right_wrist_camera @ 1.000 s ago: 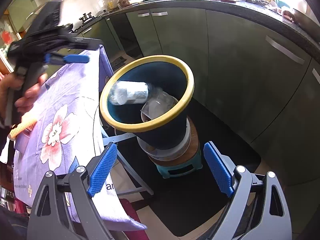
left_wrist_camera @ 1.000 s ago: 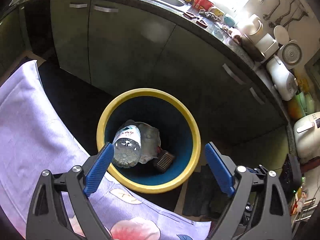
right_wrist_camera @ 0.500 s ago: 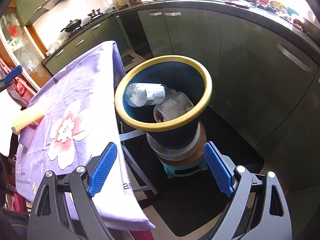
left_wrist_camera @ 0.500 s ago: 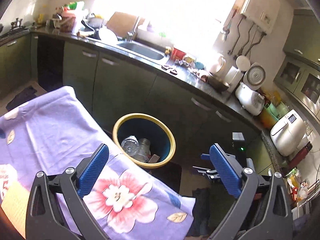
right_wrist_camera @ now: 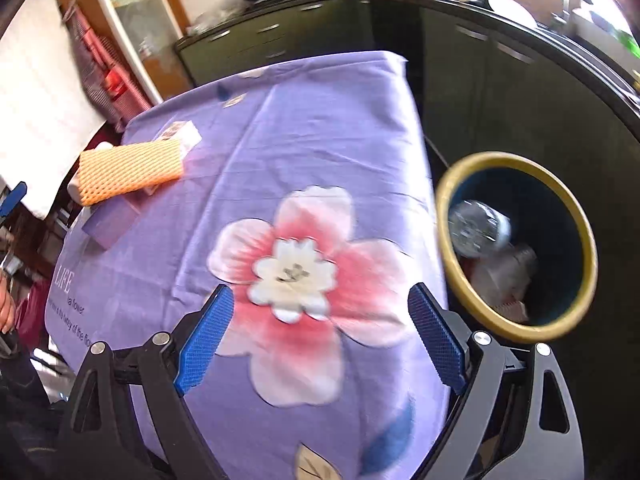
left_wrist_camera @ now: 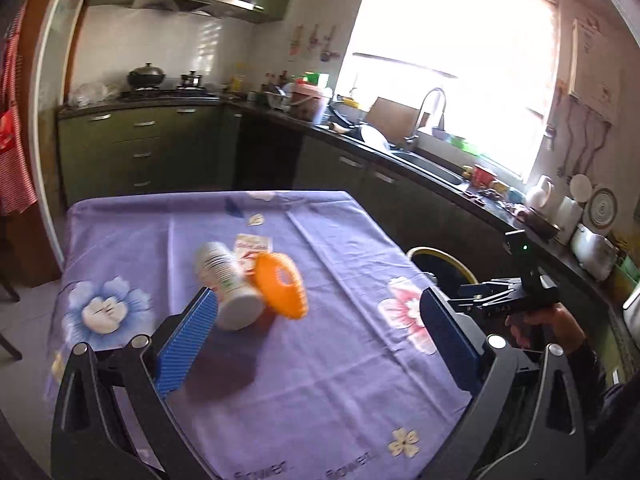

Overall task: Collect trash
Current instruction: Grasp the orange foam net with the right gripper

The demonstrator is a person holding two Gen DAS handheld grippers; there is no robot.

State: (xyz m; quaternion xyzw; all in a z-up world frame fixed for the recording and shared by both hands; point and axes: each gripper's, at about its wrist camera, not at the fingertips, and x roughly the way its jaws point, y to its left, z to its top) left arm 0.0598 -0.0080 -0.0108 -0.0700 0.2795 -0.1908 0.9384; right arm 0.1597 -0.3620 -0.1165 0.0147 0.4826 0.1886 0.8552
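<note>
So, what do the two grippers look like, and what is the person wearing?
Both the left gripper and the right gripper have black angular frames, silver round bolts and two fingers with blue ribbed pads. The sleeve on the hand with the right gripper is dark.

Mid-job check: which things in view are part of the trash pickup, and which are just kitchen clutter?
Job:
- bin, bottle already inside
- white cup, lying on the table
- orange foam sleeve beside the cup
- small packet behind them
- left gripper and right gripper, both open and empty

Lying about:
- tablecloth
- wok
- faucet
</note>
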